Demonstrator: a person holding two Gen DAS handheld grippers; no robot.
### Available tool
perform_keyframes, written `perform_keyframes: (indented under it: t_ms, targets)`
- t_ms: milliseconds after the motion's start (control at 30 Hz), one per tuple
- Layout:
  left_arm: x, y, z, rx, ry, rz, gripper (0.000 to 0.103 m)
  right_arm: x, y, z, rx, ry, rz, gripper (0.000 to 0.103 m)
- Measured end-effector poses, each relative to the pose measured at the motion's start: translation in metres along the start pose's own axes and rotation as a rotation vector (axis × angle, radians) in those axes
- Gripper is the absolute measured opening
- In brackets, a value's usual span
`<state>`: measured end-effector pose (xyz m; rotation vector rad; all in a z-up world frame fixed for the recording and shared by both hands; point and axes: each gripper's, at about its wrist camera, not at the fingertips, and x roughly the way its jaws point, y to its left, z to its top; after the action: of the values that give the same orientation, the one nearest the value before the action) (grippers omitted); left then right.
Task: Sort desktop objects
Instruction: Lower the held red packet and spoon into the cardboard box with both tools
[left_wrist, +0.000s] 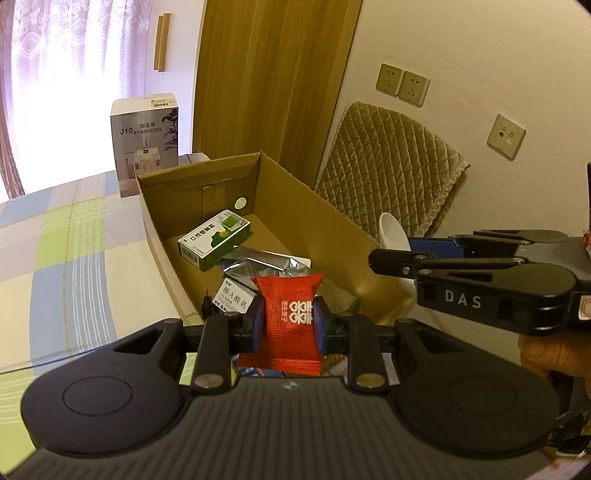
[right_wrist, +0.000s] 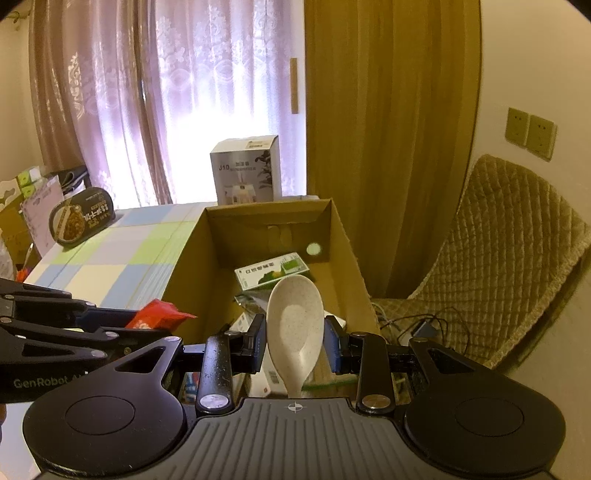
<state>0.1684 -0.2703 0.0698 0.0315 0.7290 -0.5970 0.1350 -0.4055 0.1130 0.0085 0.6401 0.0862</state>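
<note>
My left gripper (left_wrist: 290, 325) is shut on a red candy packet (left_wrist: 286, 314) with white characters, held upright just short of the near end of an open cardboard box (left_wrist: 314, 214). Inside the box lie a green-and-white carton (left_wrist: 214, 240), a silver foil pouch (left_wrist: 258, 264) and a white carton (left_wrist: 236, 301). My right gripper (right_wrist: 295, 345) is shut on a white speckled spoon (right_wrist: 295, 325), bowl up, above the box's (right_wrist: 192, 280) near end. From the left wrist view the right gripper (left_wrist: 399, 251) reaches in from the right with the spoon (left_wrist: 391, 230).
The box rests on a checked tablecloth (left_wrist: 74, 251). A humidifier carton (right_wrist: 245, 171) stands behind it, and a dark instant-food bowl (right_wrist: 81, 219) leans at the far left. A quilted chair (right_wrist: 509, 258) and cables (right_wrist: 424, 325) are to the right. Wall sockets (left_wrist: 402, 85) are above.
</note>
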Motion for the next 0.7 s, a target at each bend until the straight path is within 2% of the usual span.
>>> perform_keyframes:
  t_ms: [700]
  targets:
    - [0.045, 0.028, 0.014, -0.060, 0.019, 0.025, 0.022, 0.053, -0.005, 0.031, -0.040, 0.028, 0.010, 0.030]
